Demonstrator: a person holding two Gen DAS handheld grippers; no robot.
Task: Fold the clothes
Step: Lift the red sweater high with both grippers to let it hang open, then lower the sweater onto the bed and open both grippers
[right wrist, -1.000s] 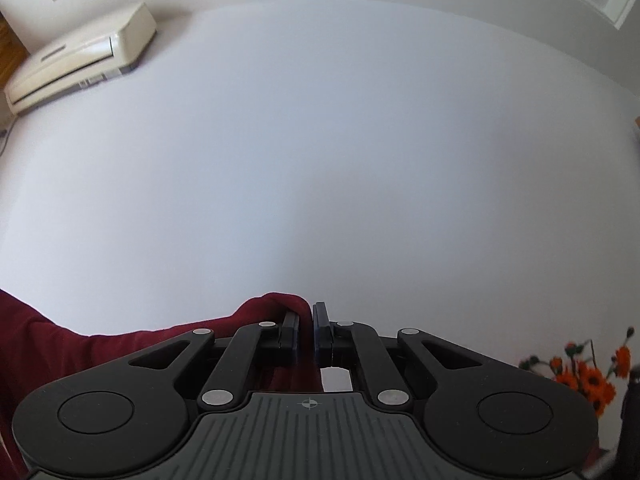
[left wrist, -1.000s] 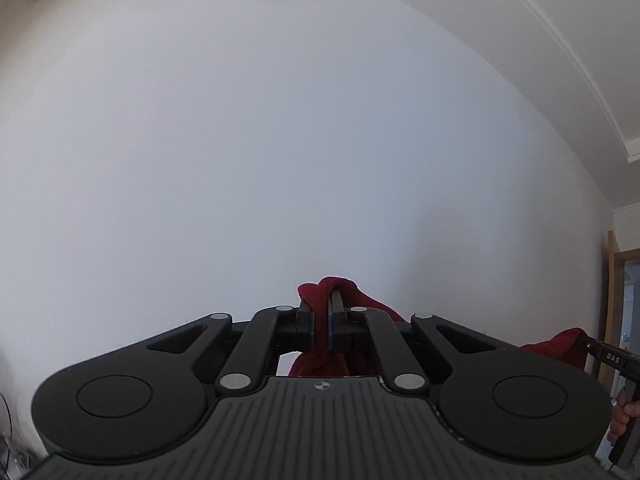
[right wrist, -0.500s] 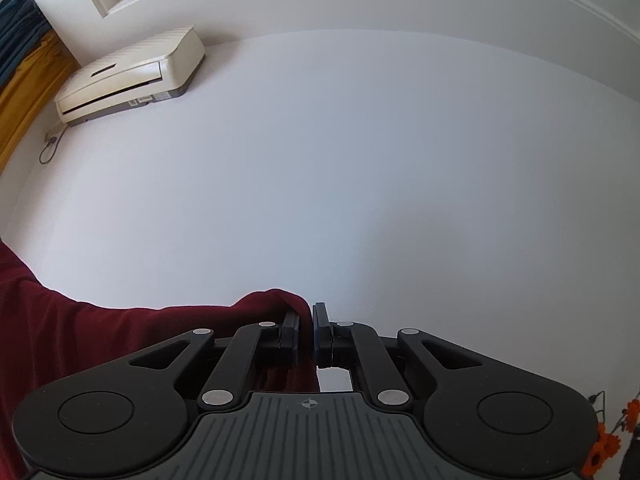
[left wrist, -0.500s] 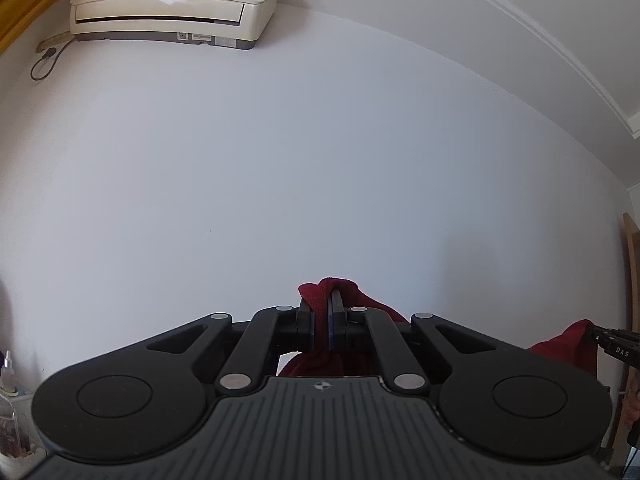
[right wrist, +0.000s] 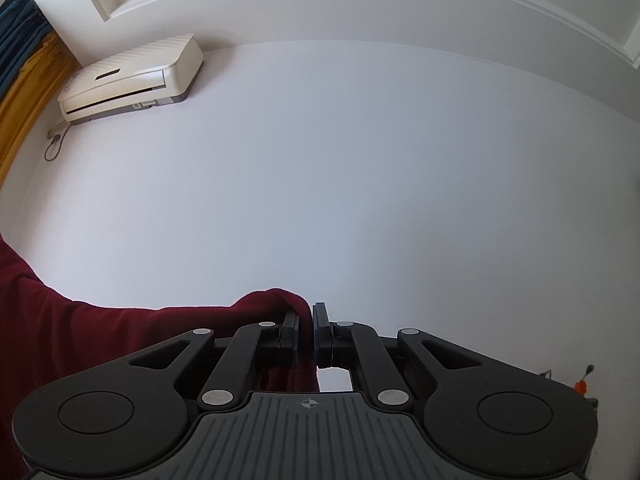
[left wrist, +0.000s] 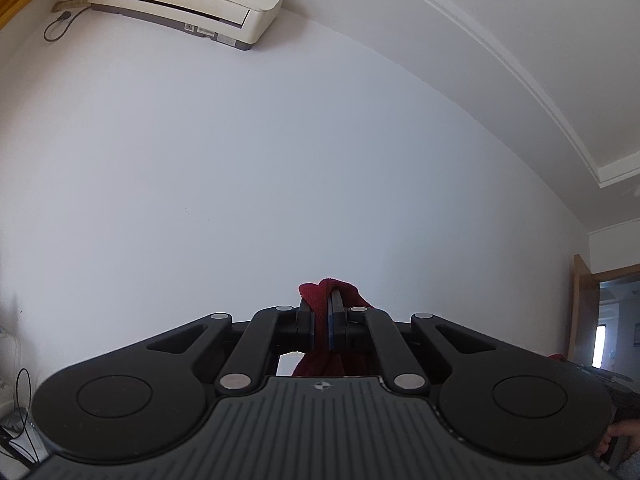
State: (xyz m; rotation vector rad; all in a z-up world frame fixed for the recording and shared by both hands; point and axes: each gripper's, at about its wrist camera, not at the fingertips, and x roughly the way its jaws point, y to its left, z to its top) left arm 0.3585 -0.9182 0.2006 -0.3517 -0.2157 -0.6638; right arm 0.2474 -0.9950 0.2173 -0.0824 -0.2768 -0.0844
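Note:
A dark red garment point(right wrist: 80, 332) is held up in the air between both grippers. In the left wrist view my left gripper point(left wrist: 320, 308) is shut on a bunched edge of the red garment point(left wrist: 324, 286), which pokes out above the pads and hangs below them. In the right wrist view my right gripper point(right wrist: 307, 320) is shut on another edge of the cloth, which drapes away to the left and fills the lower left corner. Both grippers point slightly upward at a white wall. The rest of the garment is hidden below the views.
A cream air conditioner point(left wrist: 188, 0) hangs high on the white wall point(left wrist: 280, 160), also visible as the air conditioner point(right wrist: 132, 76) in the right wrist view. A wooden door frame point(left wrist: 580, 304) stands at far right. A yellow curtain point(right wrist: 20, 92) hangs at left. Orange flowers point(right wrist: 582, 384) sit low right.
Both grippers pulled back from the wall with the garment still gripped; the air conditioner came further into both views, and more red cloth shows at left in the right wrist view.

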